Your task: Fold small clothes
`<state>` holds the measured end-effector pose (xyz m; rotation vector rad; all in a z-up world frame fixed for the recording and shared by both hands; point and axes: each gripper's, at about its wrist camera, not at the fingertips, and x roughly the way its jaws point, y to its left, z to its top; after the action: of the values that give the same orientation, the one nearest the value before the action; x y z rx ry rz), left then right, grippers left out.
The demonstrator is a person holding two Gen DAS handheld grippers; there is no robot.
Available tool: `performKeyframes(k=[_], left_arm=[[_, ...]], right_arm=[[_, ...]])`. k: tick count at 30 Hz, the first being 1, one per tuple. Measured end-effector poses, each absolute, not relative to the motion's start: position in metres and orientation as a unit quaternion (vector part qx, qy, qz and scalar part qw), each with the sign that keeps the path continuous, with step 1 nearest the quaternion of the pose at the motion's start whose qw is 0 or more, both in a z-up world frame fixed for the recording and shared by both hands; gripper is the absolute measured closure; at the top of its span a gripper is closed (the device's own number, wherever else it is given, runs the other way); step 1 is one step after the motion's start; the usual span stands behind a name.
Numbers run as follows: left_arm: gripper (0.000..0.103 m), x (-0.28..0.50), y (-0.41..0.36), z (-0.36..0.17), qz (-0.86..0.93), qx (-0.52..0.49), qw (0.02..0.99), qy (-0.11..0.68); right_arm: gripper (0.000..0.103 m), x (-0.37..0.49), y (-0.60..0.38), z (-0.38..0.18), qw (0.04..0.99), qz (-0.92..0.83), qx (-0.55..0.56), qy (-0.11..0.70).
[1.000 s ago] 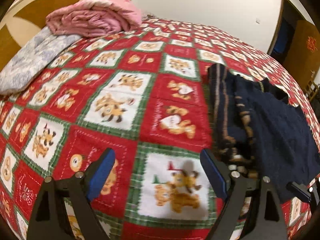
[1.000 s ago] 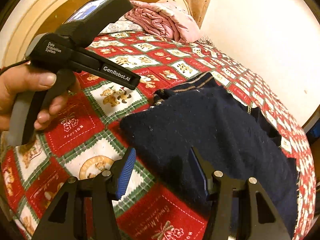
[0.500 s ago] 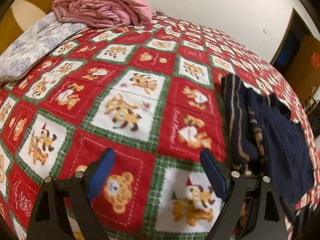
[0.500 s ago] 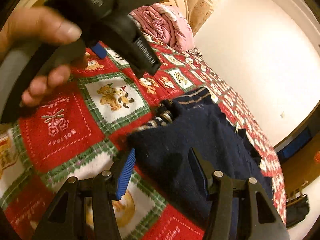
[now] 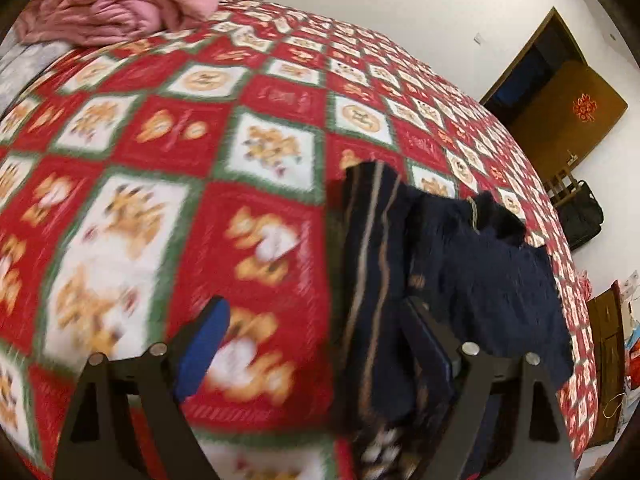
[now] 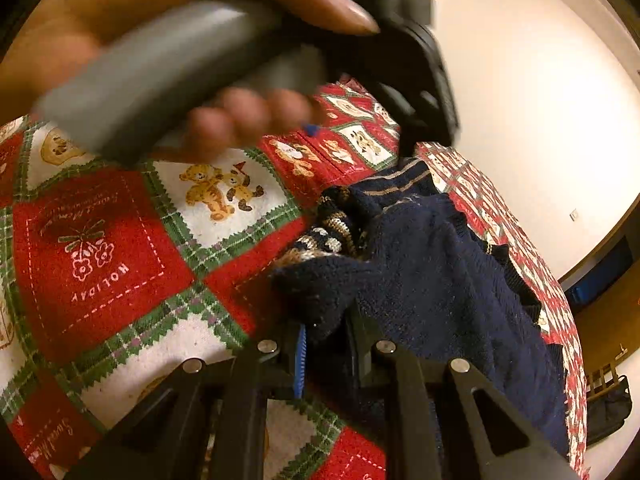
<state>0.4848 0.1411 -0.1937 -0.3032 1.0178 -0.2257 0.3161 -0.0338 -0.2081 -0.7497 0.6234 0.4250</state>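
On the bed, spread over a red, white and green patchwork quilt printed with teddy bears (image 5: 168,208), lies a dark navy knitted sweater with tan stripes (image 5: 472,280). In the left wrist view its long axis runs from the near edge of the picture away toward the far side of the bed, with the striped band along its left side and the plain knit on the right. The left claw (image 5: 316,344) hangs above the quilt with its jaws wide apart; the blue pad is over the quilt and the other finger is over the striped band, pressing on nothing. The right claw (image 6: 324,340) has just been closing, and its jaws are now clamped on a bunched corner of the sweater (image 6: 432,280), which rises in a fold just in front of the pads. A hand (image 6: 168,40) gripping the grey handle of the other tool fills the top of the right wrist view. A folded pink blanket (image 5: 120,0) sits at the far end of the bed.
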Motion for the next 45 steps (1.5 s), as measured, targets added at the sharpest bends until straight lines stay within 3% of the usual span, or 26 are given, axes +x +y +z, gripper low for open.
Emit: performKeyframes(k=[9, 18, 21, 22, 23, 25, 30, 45], left_arm=[[0.014, 0.549, 0.116, -0.21, -0.162, -0.15, 0.814, 0.537], [0.014, 0.551, 0.101, -0.212, -0.228, -0.18, 0.792, 0.537], [0.028, 0.552, 0.095, -0.212, -0.208, -0.155, 0.807, 0.531], [0.046, 0.552, 0.095, -0.212, -0.2, -0.148, 0.812, 0.528], [0.055, 0.552, 0.094, -0.211, -0.193, -0.137, 0.815, 0.529], [0.081, 0.551, 0.096, -0.209, -0.206, -0.146, 0.813, 0.524], [0.085, 0.544, 0.086, -0.199, -0.185, -0.114, 0.83, 0.513], [0.087, 0.528, 0.067, -0.152, -0.18, -0.162, 0.846, 0.475]], right_arm=[[0.087, 0.317, -0.036, -0.211, 0.864, 0.204, -0.352, 0.296], [0.087, 0.317, -0.039, -0.21, 0.867, 0.207, -0.344, 0.296], [0.087, 0.316, -0.038, -0.21, 0.867, 0.205, -0.347, 0.293], [0.087, 0.316, -0.038, -0.21, 0.867, 0.205, -0.347, 0.292], [0.087, 0.316, -0.038, -0.21, 0.867, 0.205, -0.347, 0.292], [0.087, 0.315, -0.038, -0.21, 0.868, 0.205, -0.346, 0.291], [0.091, 0.313, -0.042, -0.204, 0.875, 0.208, -0.332, 0.286], [0.093, 0.302, -0.116, -0.142, 0.917, 0.205, -0.233, 0.251]])
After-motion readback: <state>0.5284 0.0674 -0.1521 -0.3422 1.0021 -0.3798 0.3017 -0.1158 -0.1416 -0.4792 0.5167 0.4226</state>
